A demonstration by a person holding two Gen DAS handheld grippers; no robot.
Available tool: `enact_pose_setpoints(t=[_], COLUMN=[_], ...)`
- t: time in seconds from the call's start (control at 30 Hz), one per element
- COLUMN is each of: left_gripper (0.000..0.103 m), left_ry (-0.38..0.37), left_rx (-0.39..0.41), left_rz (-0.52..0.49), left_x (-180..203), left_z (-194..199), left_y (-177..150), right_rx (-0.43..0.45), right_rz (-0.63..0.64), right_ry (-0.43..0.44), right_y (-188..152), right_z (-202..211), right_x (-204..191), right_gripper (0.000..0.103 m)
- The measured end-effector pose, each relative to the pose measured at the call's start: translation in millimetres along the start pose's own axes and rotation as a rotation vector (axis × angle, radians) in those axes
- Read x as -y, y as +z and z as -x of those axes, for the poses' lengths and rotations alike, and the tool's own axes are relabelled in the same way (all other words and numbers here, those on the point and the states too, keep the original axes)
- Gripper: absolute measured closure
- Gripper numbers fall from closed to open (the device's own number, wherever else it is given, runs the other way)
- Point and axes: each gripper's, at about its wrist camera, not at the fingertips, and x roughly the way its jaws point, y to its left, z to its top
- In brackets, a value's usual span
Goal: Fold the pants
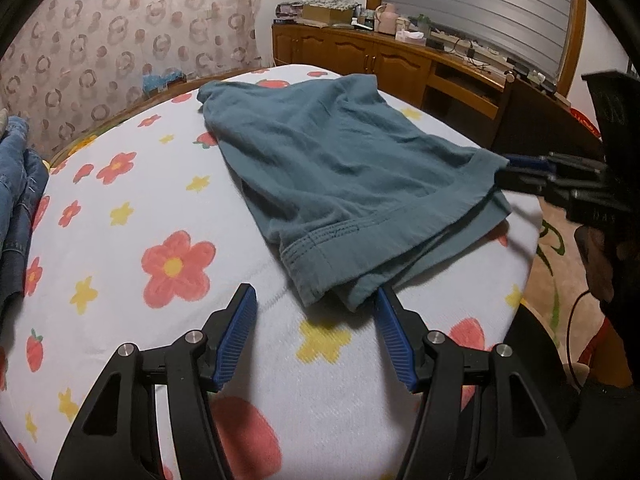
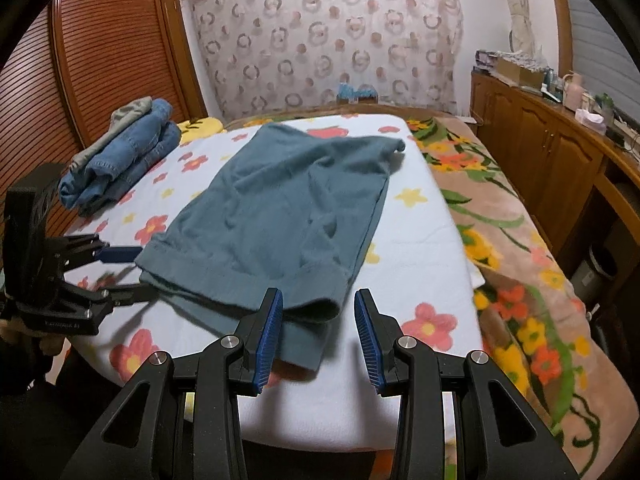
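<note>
Teal pants (image 1: pixel 332 168) lie folded lengthwise on the white flowered cloth (image 1: pixel 132 216), hems toward me. My left gripper (image 1: pixel 316 304) is open, its jaws spread around the near hem corner, not closed on it. In the right wrist view the pants (image 2: pixel 276 216) lie ahead and my right gripper (image 2: pixel 318 312) is open at the other hem corner, its left finger (image 2: pixel 270 328) over the fabric edge. Each gripper shows in the other's view: the right gripper (image 1: pixel 516 172) at the pants' right edge, the left gripper (image 2: pixel 120 268) at the left edge.
A stack of folded jeans (image 2: pixel 120 160) lies at the far left of the flowered cloth. A floral blanket (image 2: pixel 520 264) covers the bed to the right. A wooden cabinet (image 2: pixel 540 144) with clutter runs along the right wall. A patterned curtain (image 2: pixel 320 40) hangs behind.
</note>
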Motion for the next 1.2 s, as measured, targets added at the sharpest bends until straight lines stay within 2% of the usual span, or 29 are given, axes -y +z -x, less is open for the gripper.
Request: enact_pose_setpoints(t=[0.1,0.17,0.37,0.47,0.5,0.6,0.73,0.9,1.0,1.2], left_gripper=[0.05,0.061,0.084,0.092,0.092,0.092,0.093,0.095,0.095,0.095], left_ry=[-0.02,-0.038,-0.058,-0.059,-0.058,-0.055,-0.049,-0.037,-0.025,-0.02], left_rx=[0.008,0.012,0.06,0.066,0.067,0.072,0.089,0.116,0.125,0.096], left_rz=[0.006,0.008,0.024,0.025,0.025,0.026,0.035,0.047,0.053,0.056], left_x=[-1.9,-2.1,-4.7,-5.9,-5.7,-5.4,-7.0,-10.8,-13.3,-15.1], left_z=[-0.8,0.0,9.5,9.4,9.4,9.8,16.3,24.9,26.2,19.2], left_y=[2.4,3.2,7.1,8.4,8.2,8.2,8.4,7.6,6.2,-0.8], right_rx=[-0.009,-0.009,0.005,-0.019,-0.019,-0.01,0.007,0.015,0.026,-0.038], right_rz=[-0.003,-0.016,-0.022,-0.018,-0.021,-0.029,-0.005,0.0,-0.014,-0.002], right_ry=[0.0,0.003,0.008,0.009,0.016,0.031,0.049,0.052,0.086,0.069], right_y=[1.3,2.6,0.7,0.2,-0.4,0.5,0.5,-3.6,-8.0,-17.3], right_z=[-3.2,-3.9,-6.4,-12.0,-12.9,-11.4,-3.1,14.7,25.4,13.1], right_x=[3.2,6.4,5.7,5.4,5.5,3.9,-3.3,-11.3,-16.4,-19.7], right_gripper=[0.064,0.064,0.064,0.064,0.065,0.082,0.095,0.097,0.097,0.097])
